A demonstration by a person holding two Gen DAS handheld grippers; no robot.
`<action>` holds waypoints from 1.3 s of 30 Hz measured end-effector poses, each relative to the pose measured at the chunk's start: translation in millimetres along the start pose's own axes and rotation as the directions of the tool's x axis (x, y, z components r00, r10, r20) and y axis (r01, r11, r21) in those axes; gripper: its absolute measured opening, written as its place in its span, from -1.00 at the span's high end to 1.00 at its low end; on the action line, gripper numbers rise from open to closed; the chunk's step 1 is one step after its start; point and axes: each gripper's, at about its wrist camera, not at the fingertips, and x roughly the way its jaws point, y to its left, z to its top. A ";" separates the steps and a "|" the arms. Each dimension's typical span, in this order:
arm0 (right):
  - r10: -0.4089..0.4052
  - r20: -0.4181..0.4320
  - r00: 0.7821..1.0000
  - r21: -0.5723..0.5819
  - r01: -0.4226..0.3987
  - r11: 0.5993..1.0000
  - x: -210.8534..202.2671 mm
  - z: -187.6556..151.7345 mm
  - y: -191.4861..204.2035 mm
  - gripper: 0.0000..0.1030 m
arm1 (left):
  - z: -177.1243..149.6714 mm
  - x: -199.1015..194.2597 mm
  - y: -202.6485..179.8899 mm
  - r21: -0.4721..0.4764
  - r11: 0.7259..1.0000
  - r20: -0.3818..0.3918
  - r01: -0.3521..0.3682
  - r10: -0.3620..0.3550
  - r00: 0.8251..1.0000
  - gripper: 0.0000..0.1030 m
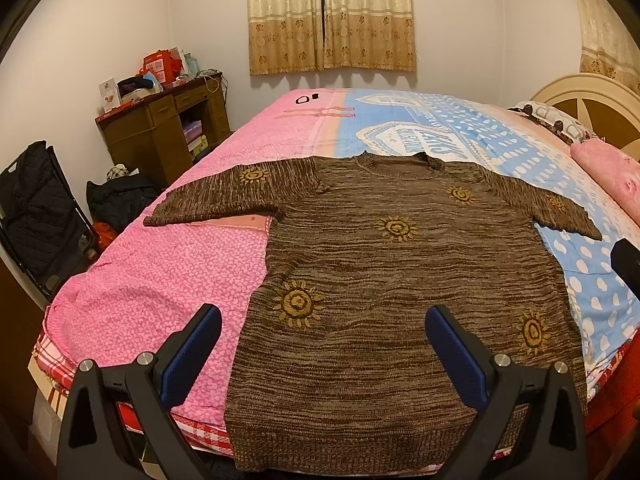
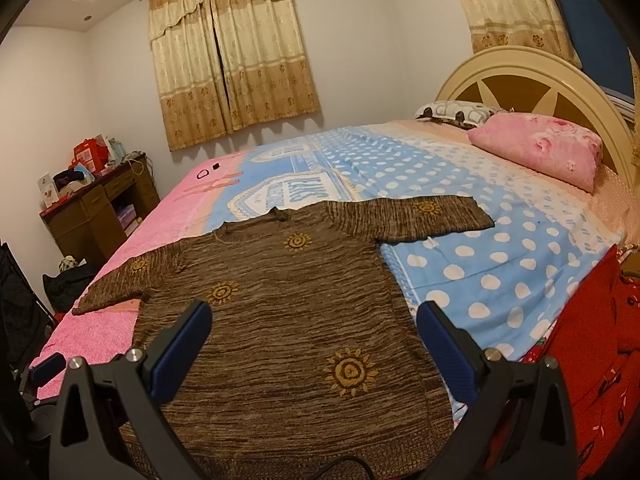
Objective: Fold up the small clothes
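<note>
The bed [image 1: 168, 264] fills most of both views and serves as the work surface: its cover, pink on the left of the frame and blue with white dots on the right, gives a broad flat area at a height the person can reach from the foot end.

The sweater [image 1: 384, 280], brown knit with yellow sun patterns, lies face up across the middle and lower part of both frames. Its hem sits at the near edge of the bed at the bottom of the frame, its neckline points toward the curtains [image 1: 330, 16] at the top, and its 2 sleeves stretch out to the left and right. Laid flat like this, every edge is easy to reach, so I judge folding has not begun.

A pink pillow [image 2: 544, 148] rests against the headboard [image 2: 532, 80] in the upper right of the right wrist view, well apart from the sweater and out of the way. A wooden desk [image 1: 160, 136] piled with boxes stands at the left of the frame beside the bed.

The left gripper [image 1: 322, 328] hangs over the lower part of the sweater, its 2 blue-padded fingers wide apart and holding nothing. The right gripper [image 2: 314, 324] sits likewise at the bottom of its own frame, fingers spread with nothing between them. Both seem poised near the hem side, probably so each can go to a sleeve or side edge for a 1st fold.
</note>
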 end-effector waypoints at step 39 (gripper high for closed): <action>-0.147 -0.067 0.987 0.212 0.158 0.964 67.4 59.3 -103.2 -1.00 | 99.3 83.6 -21.4 0.047 0.997 -0.019 0.065 -0.064 0.998 -0.98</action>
